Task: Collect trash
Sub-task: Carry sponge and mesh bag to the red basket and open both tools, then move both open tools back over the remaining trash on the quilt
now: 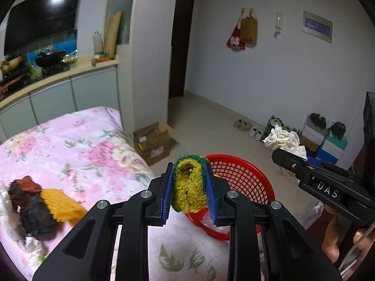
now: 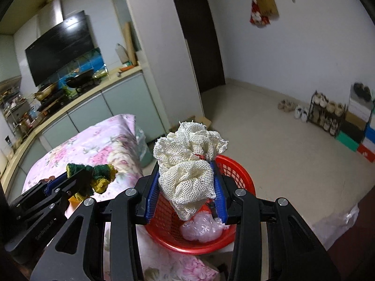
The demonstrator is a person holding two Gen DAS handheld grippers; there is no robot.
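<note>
- Left wrist view, nearest: the left gripper (image 1: 189, 187) is clamped on a folded yellow-and-green scouring sponge (image 1: 188, 187), its blue pads (image 1: 165, 199) pressing both flanks. The sponge is held in the air at the near rim of the round red plastic mesh basket (image 1: 243, 175).
- Handling judgement: the sponge is light, soft and compressible; it folds under pressure, so a grip across the middle of the fold is the secure one.
- Right wrist view, nearest: the right gripper (image 2: 187, 187) is clamped on a crumpled cream net cloth (image 2: 189, 164), held above the basket. A clear plastic wad (image 2: 202, 230) already lies inside the basket.
- Handling judgement: the net cloth is light and limp, and its loose ends may snag on the basket mesh; hold it by the bunched centre.
- Middle distance: a flat yellow ribbed piece (image 1: 61, 205) and dark crumpled scraps (image 1: 30, 210) lie on the pink floral bedcover (image 1: 70, 145), well apart from the basket.
- Readable writing: the letters "DAS" appear on the right gripper body in the left wrist view. Lettering on the left gripper body in the right wrist view is too blurred to read.
- Far: a grey wall panel (image 1: 317, 27) carries text that is illegible.
</note>
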